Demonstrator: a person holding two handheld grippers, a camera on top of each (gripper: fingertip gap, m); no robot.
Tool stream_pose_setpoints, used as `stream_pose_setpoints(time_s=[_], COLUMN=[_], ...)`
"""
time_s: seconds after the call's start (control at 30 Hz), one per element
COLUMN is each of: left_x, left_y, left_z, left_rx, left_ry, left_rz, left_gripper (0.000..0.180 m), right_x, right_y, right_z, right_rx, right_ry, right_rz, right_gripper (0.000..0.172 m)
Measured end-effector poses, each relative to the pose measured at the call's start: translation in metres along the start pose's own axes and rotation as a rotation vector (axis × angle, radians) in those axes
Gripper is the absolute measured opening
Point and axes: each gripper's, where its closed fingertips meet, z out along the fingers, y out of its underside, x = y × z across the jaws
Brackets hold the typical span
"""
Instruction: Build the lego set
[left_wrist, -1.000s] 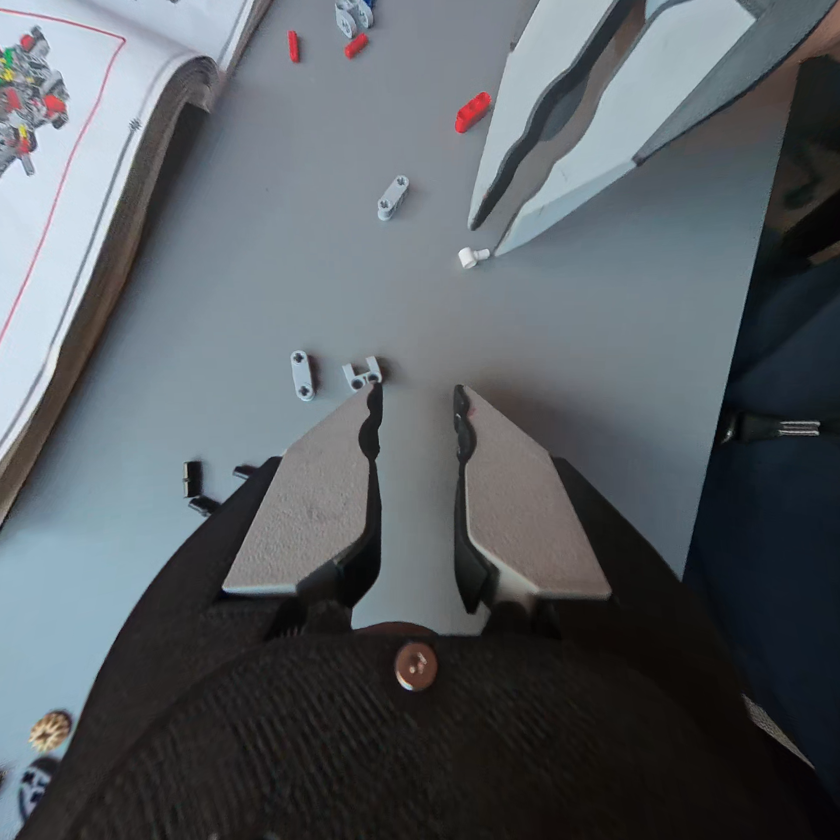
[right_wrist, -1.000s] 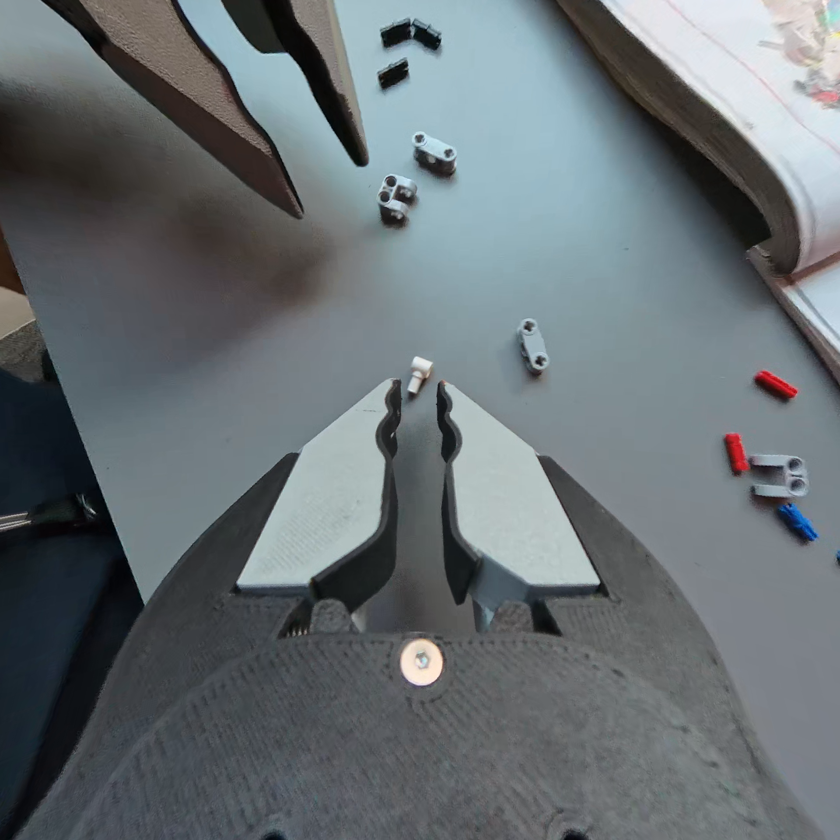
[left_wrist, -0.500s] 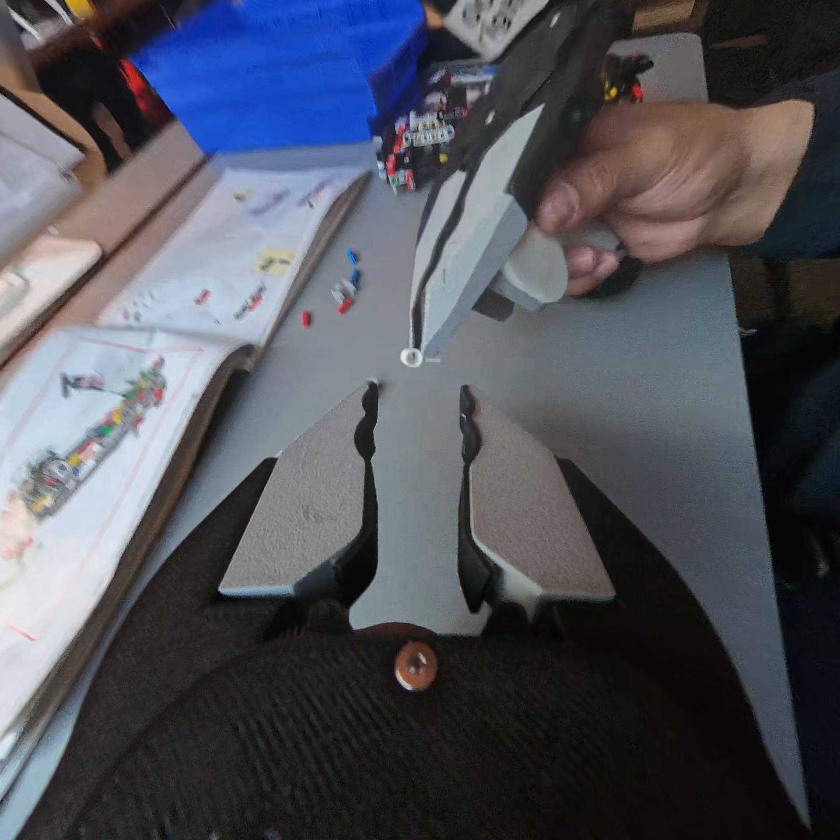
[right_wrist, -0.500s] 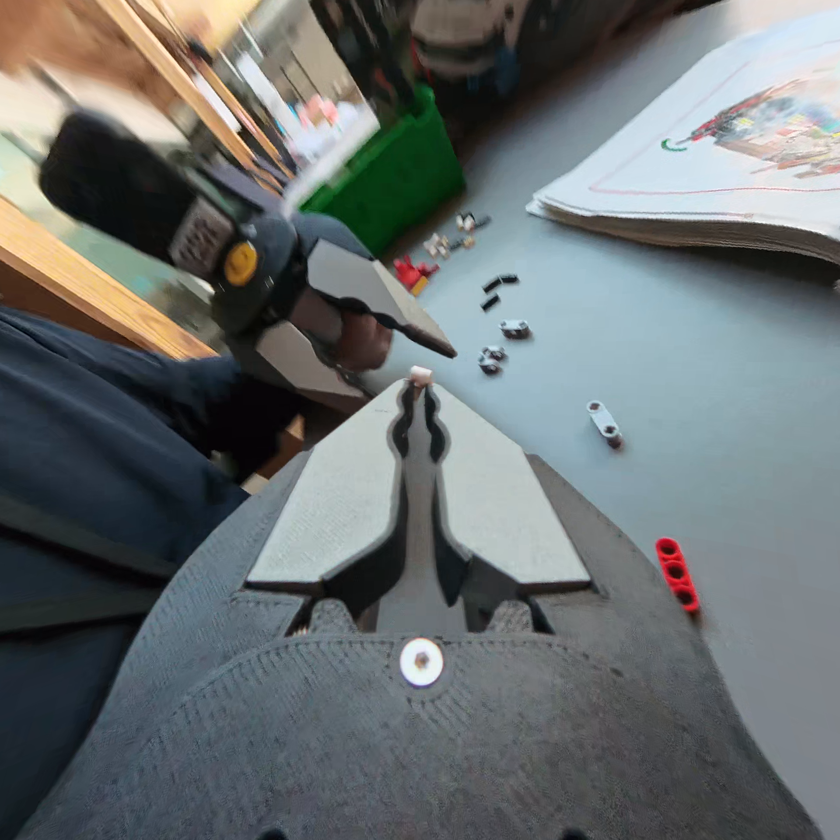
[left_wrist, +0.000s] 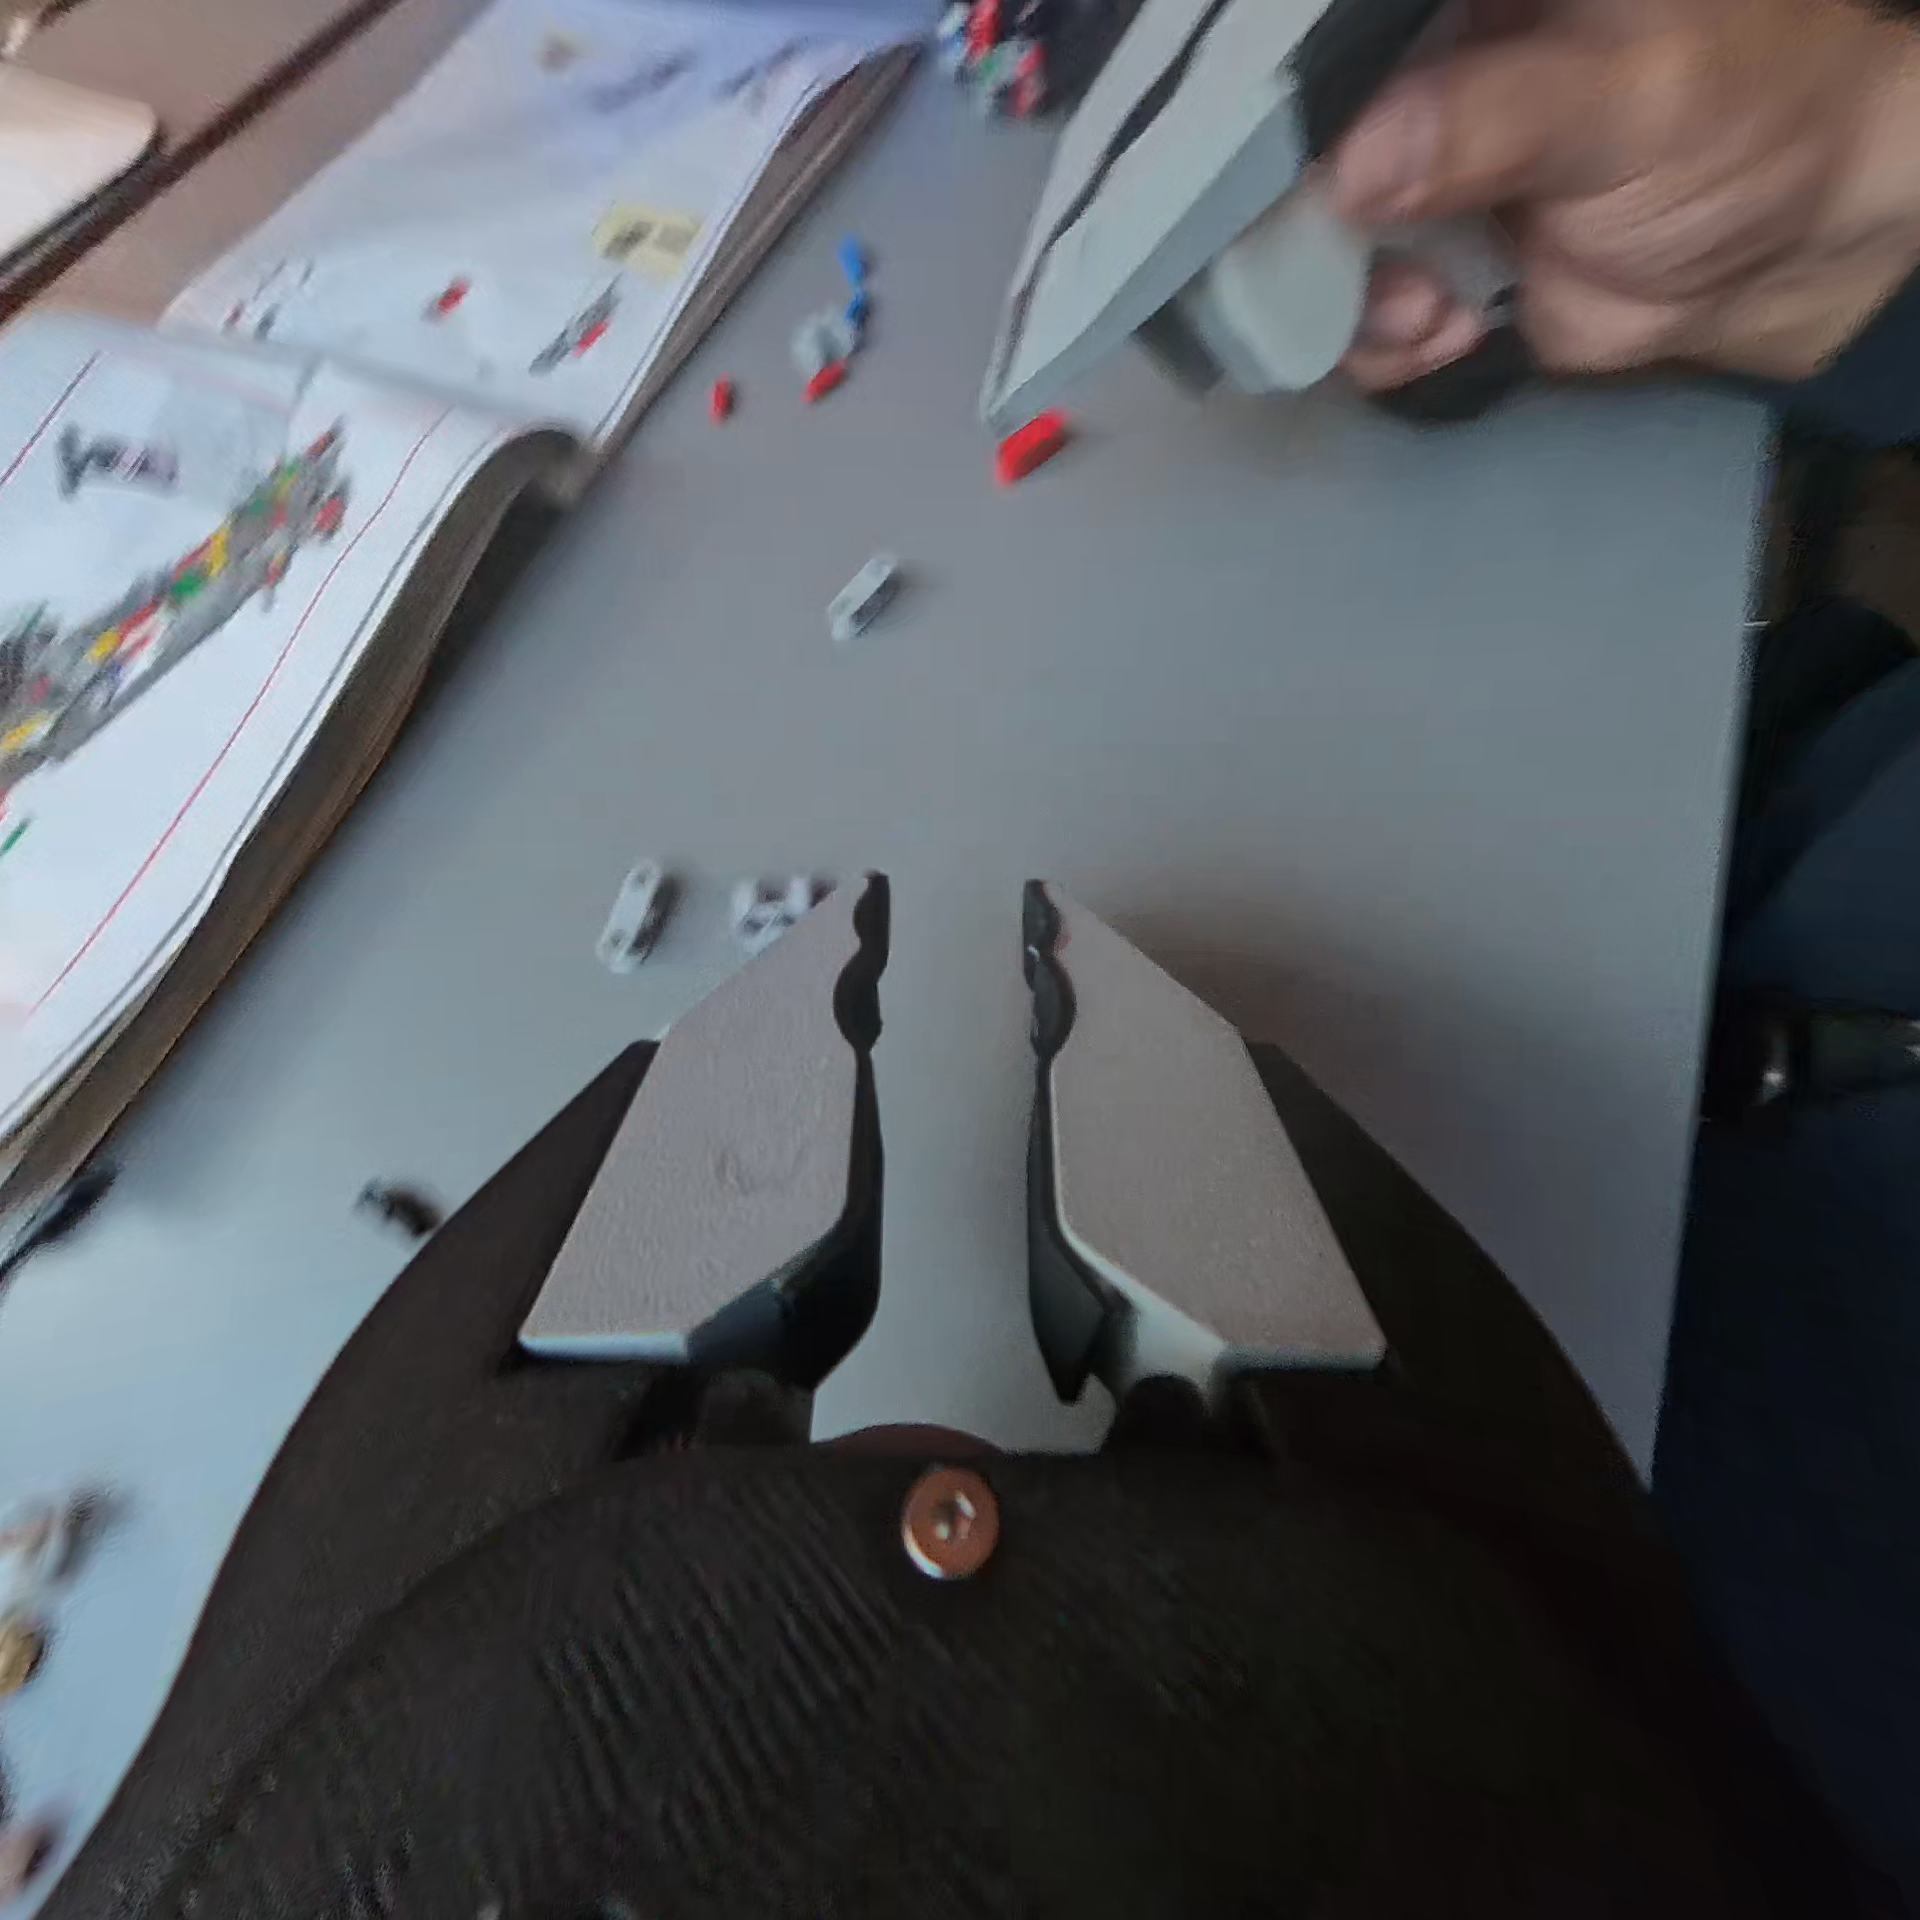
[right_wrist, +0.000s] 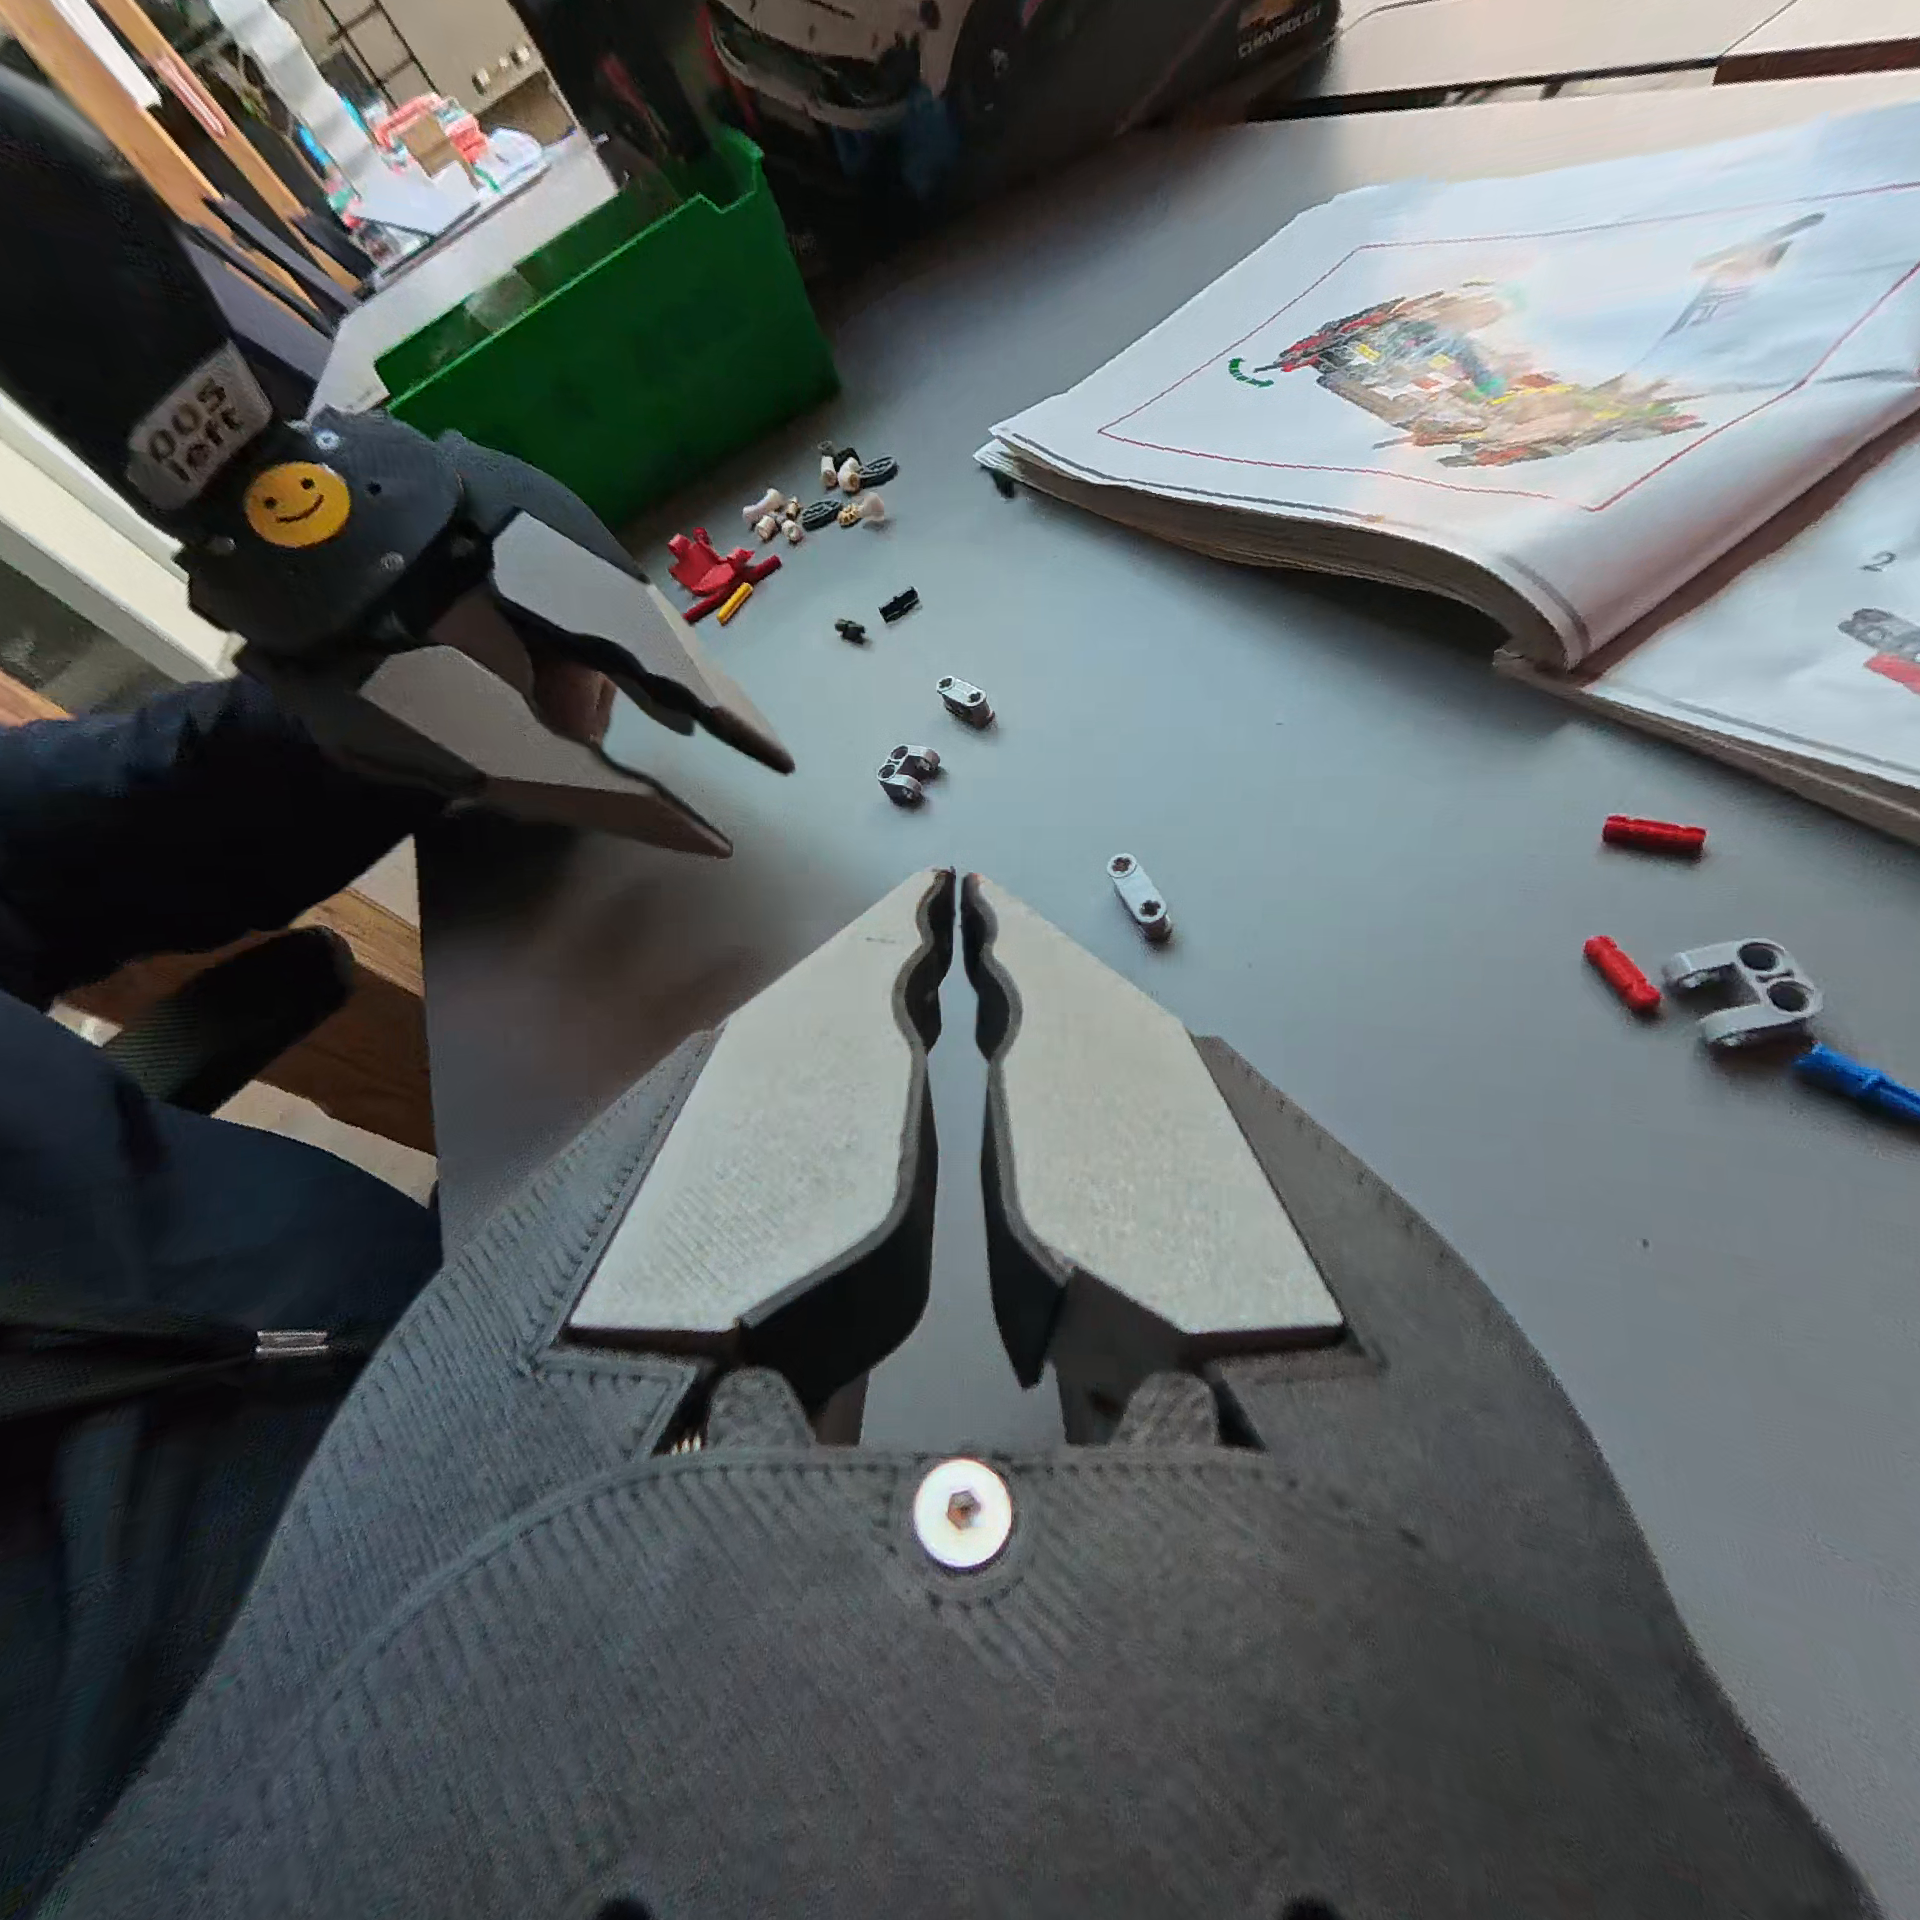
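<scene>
Right wrist view: right gripper (right_wrist: 957, 883) closed and bare, grey link piece (right_wrist: 1140, 896) just beside.

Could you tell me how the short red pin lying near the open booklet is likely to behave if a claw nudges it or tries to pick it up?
The red pin looks like a small round plastic cylinder lying on its side, so a sideways nudge would probably roll it. The grey table appears smooth, so it may also skid. It seems rigid and very light, and so low that claw fingertips would likely need to come almost down to the table.
</scene>
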Motion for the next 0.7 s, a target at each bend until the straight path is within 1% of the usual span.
stream_pose_setpoints(time_s=[0.07,0.13,0.17,0.2,0.23,0.27,0.33,0.37,0.5,0.57,0.6,0.63,0.7], left_x=[-0.022,-0.046,-0.064,-0.087,-0.107,-0.123,-0.137,-0.143,-0.148,-0.152,-0.155,-0.156,-0.150], left_y=[0.013,0.022,0.032,0.041,0.049,0.054,0.060,0.068,0.091,0.102,0.105,0.104,0.096], left_z=[-0.021,-0.054,-0.071,-0.089,-0.103,-0.112,-0.114,-0.113,-0.099,-0.098,-0.098,-0.097,-0.090], left_rx=[-0.084,-0.143,-0.198,-0.233,-0.254,-0.259,-0.259,-0.299,-0.412,-0.486,-0.501,-0.488,-0.438], left_ry=[-0.094,-0.143,-0.192,-0.273,-0.336,-0.369,-0.348,-0.347,-0.293,-0.299,-0.302,-0.287,-0.212], left_rz=[-0.040,-0.111,-0.161,-0.188,-0.208,-0.245,-0.313,-0.331,-0.282,-0.263,-0.262,-0.285,-0.378], left_gripper=[0.028,0.028,0.028,0.027,0.025,0.024,0.024,0.024,0.020,0.020,0.020,0.020,0.024], right_x=[0.000,0.001,0.002,0.002,0.000,-0.003,-0.005,-0.006,-0.007,-0.008,-0.008,-0.008,-0.009], right_y=[-0.001,-0.002,-0.002,-0.003,-0.002,-0.001,0.002,0.004,0.006,0.005,0.005,0.005,0.005], right_z=[0.002,0.002,0.002,0.001,0.002,0.003,0.005,0.007,0.007,0.006,0.006,0.006,0.006], right_rx=[-0.010,-0.008,-0.005,0.000,0.001,-0.003,-0.024,-0.034,-0.045,-0.037,-0.035,-0.035,-0.034], right_ry=[0.010,0.045,0.072,0.090,0.095,0.096,0.111,0.120,0.139,0.131,0.128,0.125,0.123], right_rz=[-0.040,-0.102,-0.134,-0.161,-0.186,-0.211,-0.254,-0.272,-0.309,-0.308,-0.305,-0.303,-0.303], right_gripper=[0.000,0.000,0.000,0.000,0.000,0.000,0.000,0.000,0.000,0.000,0.000,0.000,0.000])
